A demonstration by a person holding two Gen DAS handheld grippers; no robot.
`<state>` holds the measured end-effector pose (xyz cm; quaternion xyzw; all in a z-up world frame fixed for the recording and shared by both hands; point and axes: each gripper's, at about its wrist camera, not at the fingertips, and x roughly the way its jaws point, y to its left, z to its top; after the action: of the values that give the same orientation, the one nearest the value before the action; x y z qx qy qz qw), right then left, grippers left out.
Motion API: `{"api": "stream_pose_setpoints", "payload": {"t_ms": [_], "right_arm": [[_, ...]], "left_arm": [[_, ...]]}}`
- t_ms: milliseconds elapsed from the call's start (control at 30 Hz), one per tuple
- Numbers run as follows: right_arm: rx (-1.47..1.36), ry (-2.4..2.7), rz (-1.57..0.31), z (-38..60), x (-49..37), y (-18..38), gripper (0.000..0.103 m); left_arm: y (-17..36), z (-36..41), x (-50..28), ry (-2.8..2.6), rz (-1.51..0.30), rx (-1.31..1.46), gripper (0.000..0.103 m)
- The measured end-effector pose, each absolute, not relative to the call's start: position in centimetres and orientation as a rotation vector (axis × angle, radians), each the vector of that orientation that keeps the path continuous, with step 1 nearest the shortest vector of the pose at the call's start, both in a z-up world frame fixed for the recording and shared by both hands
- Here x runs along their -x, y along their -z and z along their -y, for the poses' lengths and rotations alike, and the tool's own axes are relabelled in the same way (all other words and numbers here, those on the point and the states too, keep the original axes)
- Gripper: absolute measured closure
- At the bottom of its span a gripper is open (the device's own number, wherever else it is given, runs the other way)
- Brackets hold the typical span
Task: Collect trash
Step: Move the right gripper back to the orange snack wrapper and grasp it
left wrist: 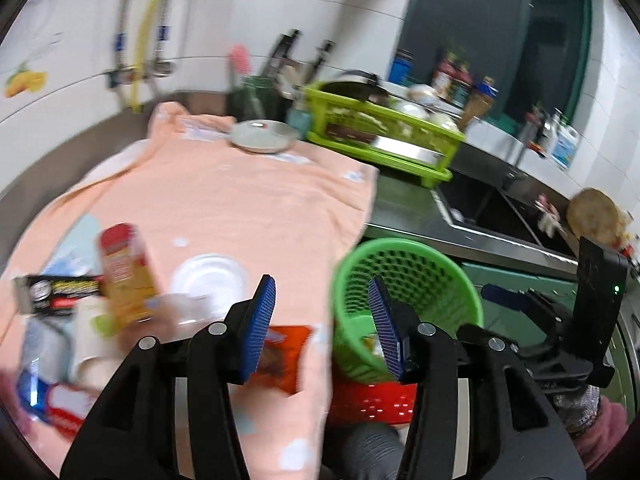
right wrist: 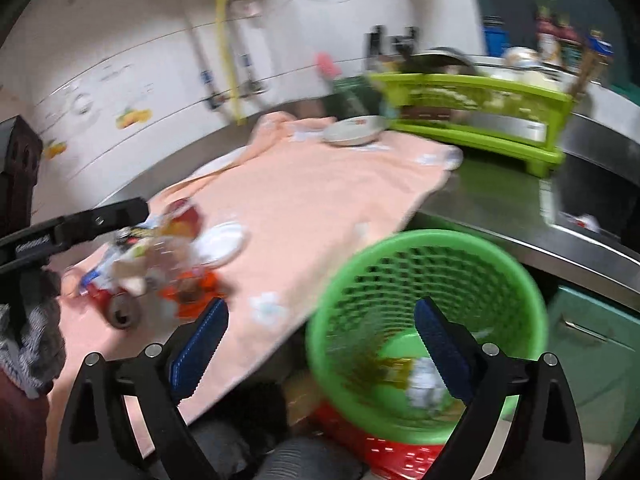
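Note:
A green mesh basket (left wrist: 412, 276) (right wrist: 424, 276) stands below the counter's edge, with crumpled wrappers (right wrist: 416, 380) at its bottom. On the peach cloth (left wrist: 240, 208) lies a pile of trash: a yellow-red packet (left wrist: 124, 276), a black packet (left wrist: 56, 292), a white cup (left wrist: 94, 340), an orange wrapper (left wrist: 280, 356) (right wrist: 192, 288) and a can (right wrist: 120, 312). My left gripper (left wrist: 324, 328) is open and empty, between the orange wrapper and the basket. My right gripper (right wrist: 320, 346) is wide open and empty, its right pad over the basket's mouth.
A red perforated crate (right wrist: 396, 452) sits under the green basket. A lime dish rack (left wrist: 380, 132) and a metal plate (left wrist: 264, 136) stand at the back of the counter. The sink (left wrist: 492, 212) lies to the right. A white lid (left wrist: 210, 280) rests on the cloth.

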<state>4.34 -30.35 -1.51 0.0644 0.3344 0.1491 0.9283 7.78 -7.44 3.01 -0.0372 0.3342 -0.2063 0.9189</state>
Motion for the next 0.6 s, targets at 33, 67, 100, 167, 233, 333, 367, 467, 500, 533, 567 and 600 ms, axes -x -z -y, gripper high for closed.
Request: {"api": "stream_pose_setpoints", "payload": {"t_ms": [33,67,100,167,233,333,367,467,500,533,567,600], "right_arm": [[-0.12,-0.333,-0.687,29.2,-4.5,1.5,0.012],[-0.103,-0.358,-0.688,28.1,-4.8,1.6,0.012],[-0.093,-0.37,-0.689,27.2,-4.9,1.6,0.012],[-0.074,-0.422,-0.705,25.2,-5.5,1.9,0.012],[-0.055,-0.451,-0.711,23.7,-5.8,2.1,0.012],[-0.006,-0.502,-0.725,21.5,-6.4,2.4,0.012],[0.018,-0.523,-0.732,20.6,-6.7,2.6,0.012],[0.058,-0.552,-0.739,18.9,-7.3,3.0,0.011],[0.07,-0.571,-0.75,18.2,-7.8,3.3,0.011],[0.078,-0.575,-0.753,17.8,-8.0,3.4,0.011],[0.086,-0.577,-0.756,17.5,-8.3,3.6,0.011],[0.099,-0.586,-0.761,17.0,-8.6,3.7,0.011]], "left_arm": [[-3.1,6.2,-7.6,0.404,-0.687,0.088,0.054],[-3.2,5.4,-7.4,0.385,-0.685,0.093,0.054],[-3.2,4.2,-7.2,0.356,-0.684,0.099,0.054],[-3.2,1.8,-6.8,0.309,-0.686,0.115,0.054],[-3.1,-0.2,-6.3,0.27,-0.682,0.127,0.054],[-2.9,-3.6,-5.5,0.206,-0.679,0.153,0.054],[-2.8,-4.4,-5.3,0.191,-0.679,0.161,0.054],[-2.5,-7.8,-4.6,0.149,-0.679,0.217,0.054],[-2.4,-8.6,-4.3,0.139,-0.675,0.225,0.054],[-2.4,-9.2,-4.0,0.127,-0.671,0.227,0.054],[-2.4,-9.8,-3.8,0.113,-0.666,0.227,0.054],[-2.3,-10.2,-3.6,0.106,-0.666,0.225,0.054]]}}
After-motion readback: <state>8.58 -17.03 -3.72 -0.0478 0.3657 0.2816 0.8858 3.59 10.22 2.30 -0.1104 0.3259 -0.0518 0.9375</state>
